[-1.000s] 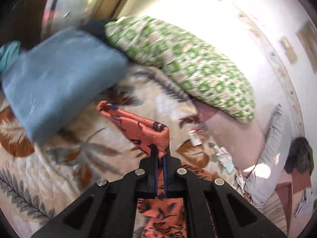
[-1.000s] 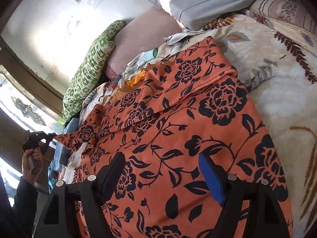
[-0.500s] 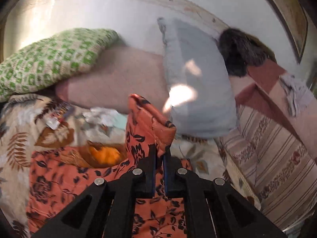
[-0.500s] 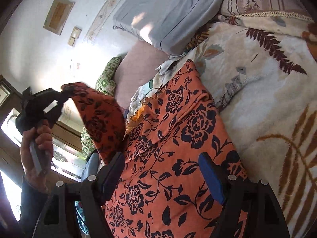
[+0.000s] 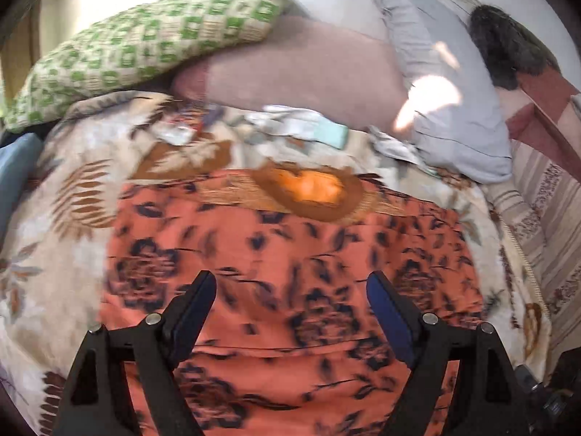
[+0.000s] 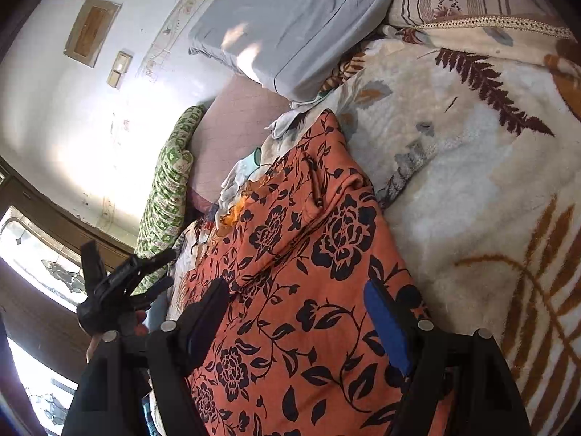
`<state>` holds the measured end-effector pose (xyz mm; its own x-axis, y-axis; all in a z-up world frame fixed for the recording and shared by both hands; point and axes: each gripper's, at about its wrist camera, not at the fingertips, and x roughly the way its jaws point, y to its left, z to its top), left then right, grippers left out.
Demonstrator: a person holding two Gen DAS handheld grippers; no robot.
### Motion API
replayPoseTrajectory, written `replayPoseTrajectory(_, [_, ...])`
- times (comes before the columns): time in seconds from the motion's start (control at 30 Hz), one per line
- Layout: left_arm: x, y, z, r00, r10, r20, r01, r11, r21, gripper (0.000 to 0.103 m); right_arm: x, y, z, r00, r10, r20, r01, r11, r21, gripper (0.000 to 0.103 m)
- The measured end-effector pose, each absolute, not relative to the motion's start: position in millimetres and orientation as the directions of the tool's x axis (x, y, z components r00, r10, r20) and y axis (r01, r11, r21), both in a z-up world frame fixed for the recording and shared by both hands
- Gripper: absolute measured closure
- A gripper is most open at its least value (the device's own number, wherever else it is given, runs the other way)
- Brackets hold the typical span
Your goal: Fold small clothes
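Note:
An orange garment with black flowers (image 5: 290, 272) lies on the leaf-patterned bed blanket (image 5: 54, 254), one side folded over onto itself. It also shows in the right wrist view (image 6: 308, 290). My left gripper (image 5: 290, 301) is open and empty just above it, and it shows in the right wrist view (image 6: 149, 272) at the garment's left edge. My right gripper (image 6: 297, 312) is open over the garment's near part, holding nothing.
A green checked pillow (image 5: 145, 47), a pink cushion (image 5: 308, 72) and a grey pillow (image 5: 446, 109) lean at the wall behind. Small pale clothes (image 5: 301, 127) lie beyond the garment. A blue cloth (image 5: 14, 174) sits at the left. A striped cover (image 5: 544, 218) is on the right.
My left gripper carried the garment's edge up and over to the right, then opened and let it go. The fold now lies flat. The right gripper stayed open.

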<state>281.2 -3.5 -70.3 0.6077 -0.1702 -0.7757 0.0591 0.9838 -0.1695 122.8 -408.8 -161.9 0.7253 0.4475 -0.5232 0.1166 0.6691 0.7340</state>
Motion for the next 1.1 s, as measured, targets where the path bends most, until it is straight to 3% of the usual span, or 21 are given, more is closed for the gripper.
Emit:
replayPoseTrajectory(0.1, [283.4,56.0,-96.7,0.588,-0.063,-0.807,-0.058,0.991,-0.120,0.017,160.7,-405.8,-146.6,0.702,0.422,-0.573,0.098,0.740,0.666,0.024])
replayPoseTrajectory(0.27, [290.8,113.7,-142.6,0.514,-0.010,-0.858,-0.188,0.974,-0.123,0.018,277.9,-390.9,-127.8,0.598,0.445,-0.667,0.076,0.797,0.600,0.024])
replayPoseTrajectory(0.37, [287.9,142.6,-156.8,0.514,-0.094,-0.853,-0.246,0.936,-0.251,0.018,329.4,-378.2,-144.5,0.502,0.334,-0.798,0.122,0.886,0.448,0.030])
replayPoseTrajectory(0.43, [285.2,151.9,-155.6,0.536,-0.155,-0.830,-0.230,0.919,-0.320,0.018,344.3,-374.0,-166.4,0.422,0.312,-0.851,0.153,0.901,0.407,0.046])
replayPoseTrajectory(0.53, [286.9,151.5,-150.8,0.532,-0.239,-0.813,-0.180,0.906,-0.384,0.018,341.5,-371.1,-171.2,0.436,0.274,-0.857,0.138,0.921,0.365,0.047])
replayPoseTrajectory(0.67, [299.7,139.4,-152.8,0.506,-0.242,-0.828,-0.165,0.915,-0.369,0.018,340.3,-372.2,-170.6,0.436,0.253,-0.864,0.134,0.931,0.341,0.047])
replayPoseTrajectory(0.7, [301.2,134.0,-151.8,0.506,-0.228,-0.832,-0.149,0.927,-0.345,0.033,341.1,-371.4,-168.1,0.437,0.250,-0.864,0.131,0.933,0.337,0.047])
replayPoseTrajectory(0.73, [304.0,127.7,-151.5,0.492,-0.202,-0.847,-0.128,0.946,-0.300,0.071,341.7,-370.5,-166.9,0.439,0.246,-0.864,0.128,0.935,0.332,0.047])
replayPoseTrajectory(0.77, [308.4,123.0,-153.4,0.464,-0.160,-0.871,-0.121,0.963,-0.241,0.082,342.9,-368.6,-165.1,0.440,0.243,-0.864,0.125,0.936,0.328,0.047])
replayPoseTrajectory(0.87, [315.5,126.6,-155.0,0.443,-0.142,-0.885,-0.128,0.967,-0.219,0.089,343.6,-364.4,-165.6,0.434,0.235,-0.870,0.111,0.944,0.310,0.047])
replayPoseTrajectory(1.0, [314.2,140.4,-149.7,0.455,-0.137,-0.880,-0.143,0.964,-0.225,0.095,343.7,-360.2,-162.5,0.437,0.202,-0.877,0.086,0.961,0.264,0.070])
replayPoseTrajectory(1.03, [313.7,142.8,-148.7,0.464,-0.114,-0.879,-0.151,0.967,-0.205,0.103,342.7,-361.0,-157.9,0.451,0.214,-0.867,0.077,0.958,0.277,0.071])
replayPoseTrajectory(1.1, [315.5,153.8,-148.9,0.476,-0.006,-0.879,-0.206,0.971,-0.118,0.103,340.7,-362.7,-150.6,0.481,0.214,-0.850,0.072,0.957,0.282,0.071])
